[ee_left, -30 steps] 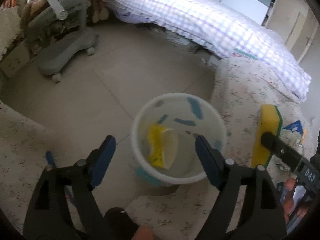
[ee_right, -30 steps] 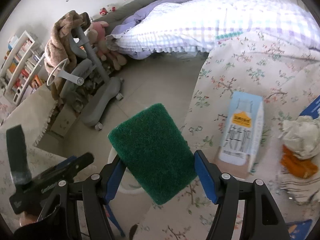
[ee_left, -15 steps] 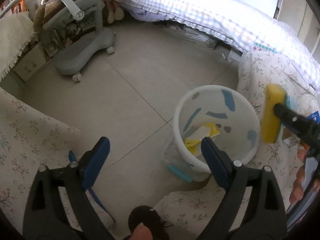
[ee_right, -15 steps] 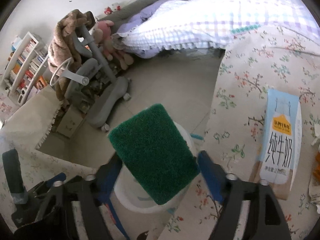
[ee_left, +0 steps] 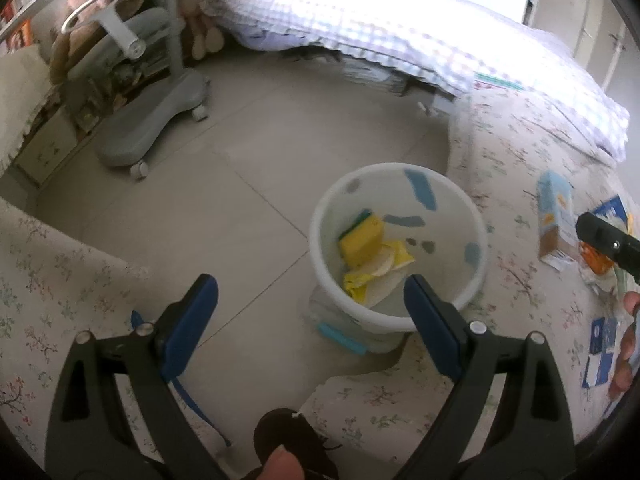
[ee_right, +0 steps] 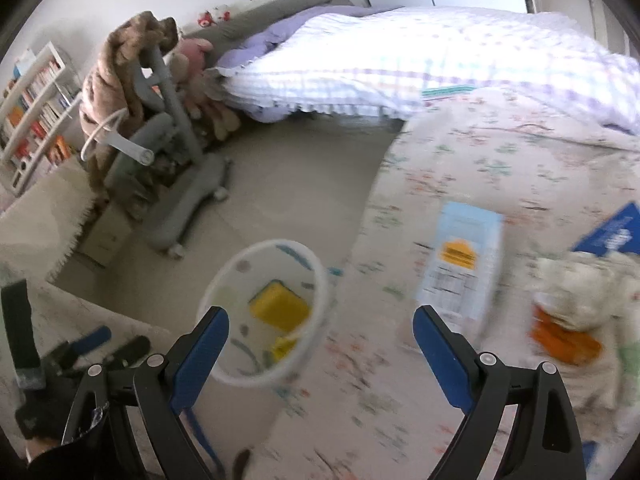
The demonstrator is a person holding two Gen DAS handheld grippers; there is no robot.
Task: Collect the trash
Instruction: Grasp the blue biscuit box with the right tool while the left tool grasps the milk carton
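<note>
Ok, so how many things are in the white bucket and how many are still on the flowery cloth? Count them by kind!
Yellow sponge with a green backing, in the white plastic bucket: 1
Yellow wrapper pieces, in the bucket: 1 pile, count unclear
Pale blue milk carton, on the floral cloth: 1
Crumpled white paper wad, on the cloth: 1
Orange wrapper, on the cloth: 1
Total: 5

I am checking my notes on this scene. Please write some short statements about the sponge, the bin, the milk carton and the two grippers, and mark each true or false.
1. The yellow sponge lies inside the white bin. True.
2. The right gripper holds the sponge. False: its jaws are open and empty.
3. The milk carton lies on the floral cloth. True.
4. The left gripper is shut. False: it is open.
5. The bin stands on the bed. False: it stands on the tiled floor.
</note>
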